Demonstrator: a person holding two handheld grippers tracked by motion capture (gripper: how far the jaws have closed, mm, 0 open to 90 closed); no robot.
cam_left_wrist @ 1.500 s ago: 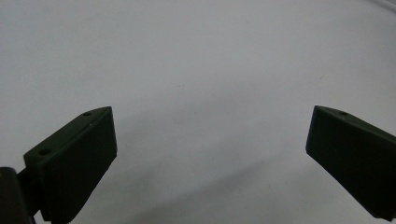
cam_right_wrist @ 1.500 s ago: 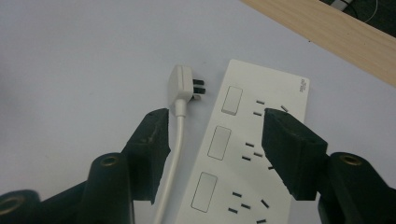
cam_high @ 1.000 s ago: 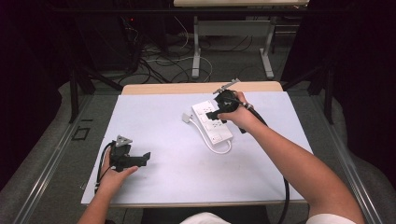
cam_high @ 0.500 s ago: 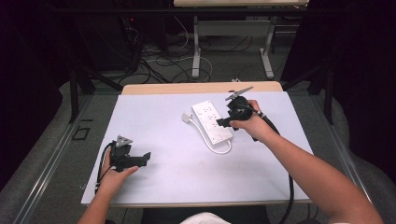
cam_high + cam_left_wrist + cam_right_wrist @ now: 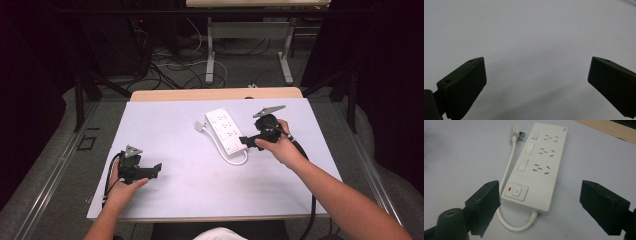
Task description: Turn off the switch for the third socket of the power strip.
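Right gripper [image 5: 537, 206] jaws just opened, straddling power strip [image 5: 541, 170].

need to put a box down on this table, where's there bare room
Bare room: the wide middle of the white table top, between the left hand-held gripper and the power strip; also the far-left corner. Crowded: right of centre, where the strip, its looped cord and the right hand-held gripper sit.

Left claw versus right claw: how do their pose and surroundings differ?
The right claw points at the white power strip, its jaws astride the switch end without touching; the left claw faces bare table. The right sits mid-table, the left near the front edge. Both are open.
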